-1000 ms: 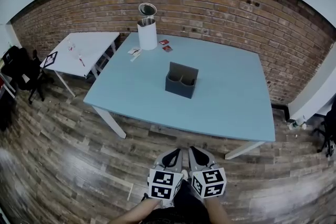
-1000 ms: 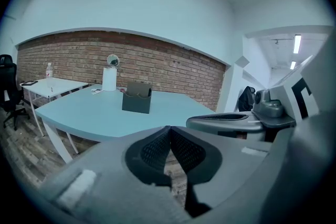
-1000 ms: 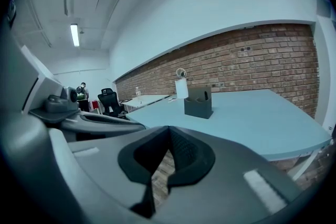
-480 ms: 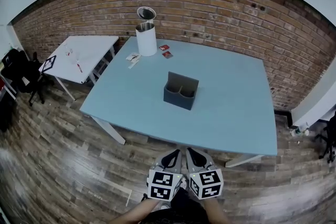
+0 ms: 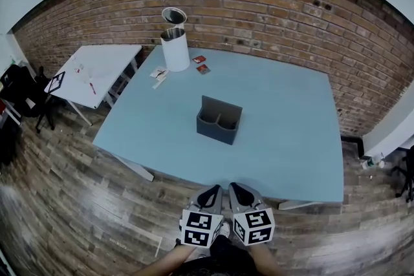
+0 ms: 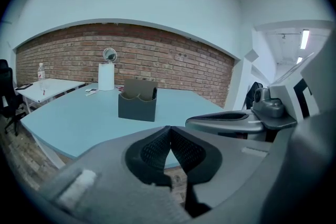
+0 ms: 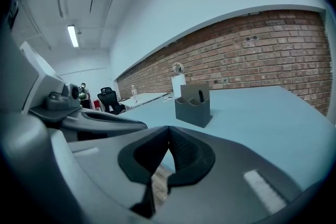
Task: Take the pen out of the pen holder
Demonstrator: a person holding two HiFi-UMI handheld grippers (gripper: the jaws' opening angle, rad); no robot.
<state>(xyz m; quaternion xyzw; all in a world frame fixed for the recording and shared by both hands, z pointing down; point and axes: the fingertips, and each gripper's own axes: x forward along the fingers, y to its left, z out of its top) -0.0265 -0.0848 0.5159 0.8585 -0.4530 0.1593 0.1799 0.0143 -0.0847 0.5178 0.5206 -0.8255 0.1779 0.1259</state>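
Observation:
A dark grey pen holder (image 5: 218, 121) with two compartments stands near the middle of the light blue table (image 5: 291, 139). A dark pen (image 6: 154, 93) stands upright in its right compartment and also shows in the right gripper view (image 7: 200, 96). In the head view the pen is too small to make out. My left gripper (image 5: 214, 190) and right gripper (image 5: 233, 188) sit side by side over the wooden floor, just short of the table's near edge, and both point at the holder (image 6: 137, 102). Both are shut with nothing between the jaws.
A white cylinder with a round lid or mirror (image 5: 174, 45) stands at the table's far left corner, with small cards (image 5: 200, 64) beside it. A white side table (image 5: 97, 68) stands to the left, dark chairs (image 5: 19, 90) beyond it, and a brick wall (image 5: 272, 16) behind.
Both grippers have moved forward together toward the table's near edge, so the table and holder sit closer in the head view. Their jaws have stayed shut.

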